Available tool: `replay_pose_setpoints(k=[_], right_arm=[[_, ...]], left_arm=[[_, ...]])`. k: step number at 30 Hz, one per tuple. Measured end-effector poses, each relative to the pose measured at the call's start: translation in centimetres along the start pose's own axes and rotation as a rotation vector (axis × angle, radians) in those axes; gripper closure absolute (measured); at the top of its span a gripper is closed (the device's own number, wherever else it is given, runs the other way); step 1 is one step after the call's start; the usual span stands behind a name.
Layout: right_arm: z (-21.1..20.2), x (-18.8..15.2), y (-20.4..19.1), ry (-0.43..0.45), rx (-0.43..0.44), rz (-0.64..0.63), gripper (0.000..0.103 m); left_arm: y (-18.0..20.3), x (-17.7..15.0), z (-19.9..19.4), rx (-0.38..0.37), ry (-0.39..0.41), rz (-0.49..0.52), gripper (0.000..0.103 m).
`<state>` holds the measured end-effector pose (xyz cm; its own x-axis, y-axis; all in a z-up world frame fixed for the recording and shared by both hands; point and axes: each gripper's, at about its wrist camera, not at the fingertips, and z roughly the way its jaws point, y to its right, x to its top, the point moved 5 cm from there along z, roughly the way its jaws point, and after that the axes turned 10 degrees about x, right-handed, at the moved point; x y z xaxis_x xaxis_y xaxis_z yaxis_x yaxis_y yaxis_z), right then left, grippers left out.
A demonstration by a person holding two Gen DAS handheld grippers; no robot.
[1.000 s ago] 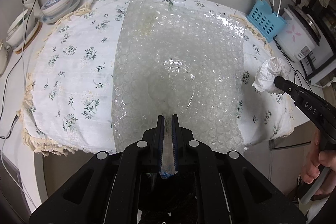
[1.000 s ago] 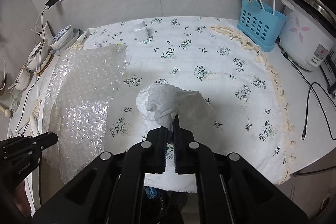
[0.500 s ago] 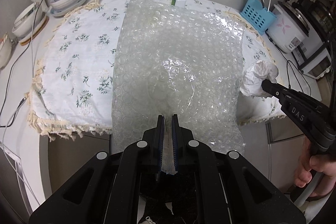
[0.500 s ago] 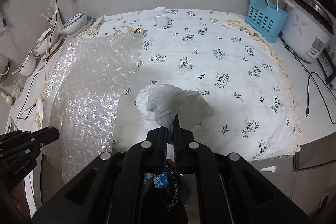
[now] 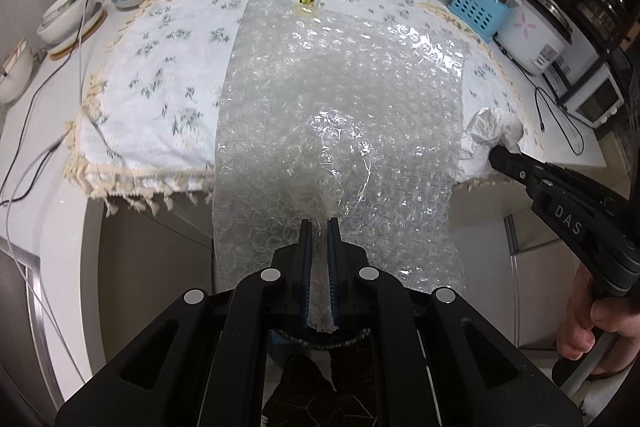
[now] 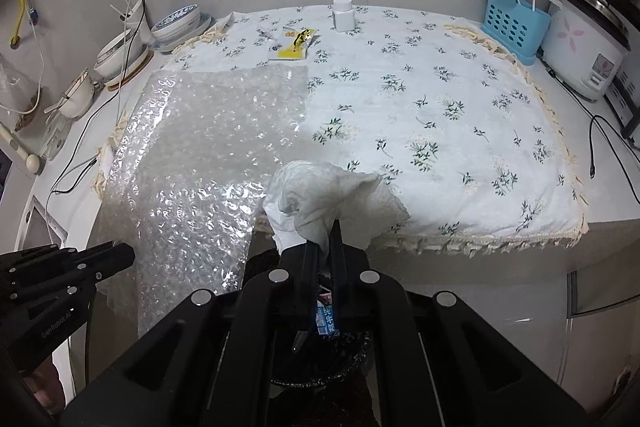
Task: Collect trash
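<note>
The left tool (image 5: 319, 227) is gripping the near edge of a sheet of bubble wrap (image 5: 340, 115), its blue-lined fingers clenched on a pinched fold. The sheet is hanging in front of the camera, spreading over the front edge of the surface (image 6: 600, 239), which is wearing a white floral cloth (image 6: 440, 99) with a fringed border. The right tool (image 6: 326, 233) is clamping a crumpled white tissue (image 6: 328, 191), the wad bunching up just above its tips and sitting level with the cloth's near fringe. Both tools are hanging off the front of the surface; below the right one a dark-lined bin (image 6: 320, 363) is showing, with a blue printed wrapper (image 6: 326, 317) lying in it. Left on the cloth, near the back, a yellow snack wrapper (image 6: 294, 45) is lying flat and a small white bottle (image 6: 343, 14) is standing upright beside it. A blue utensil holder (image 6: 514, 27) and a rice cooker (image 6: 588, 43) are standing at the back right, stacked bowls (image 6: 176, 23) at the back left. A hand (image 5: 592, 323) is gripping the right tool's handle.
</note>
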<state>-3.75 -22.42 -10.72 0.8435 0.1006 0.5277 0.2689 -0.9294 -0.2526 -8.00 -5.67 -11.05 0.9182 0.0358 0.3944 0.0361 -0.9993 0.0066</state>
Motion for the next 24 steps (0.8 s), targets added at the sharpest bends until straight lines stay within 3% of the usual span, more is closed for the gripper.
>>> replay_pose_setpoints(k=[12,24], right_arm=[[1.2,-6.6,-1.3,-0.064,0.003,0.029,0.099],[4.6,-12.0,-0.5,-0.165,-0.007,0.078,0.099]], left_arm=[[-1.4,-7.2,2.0,-0.007,-0.087,0.037,0.097],[-1.2,-11.5,6.8,-0.005,-0.191,0.073,0.097]])
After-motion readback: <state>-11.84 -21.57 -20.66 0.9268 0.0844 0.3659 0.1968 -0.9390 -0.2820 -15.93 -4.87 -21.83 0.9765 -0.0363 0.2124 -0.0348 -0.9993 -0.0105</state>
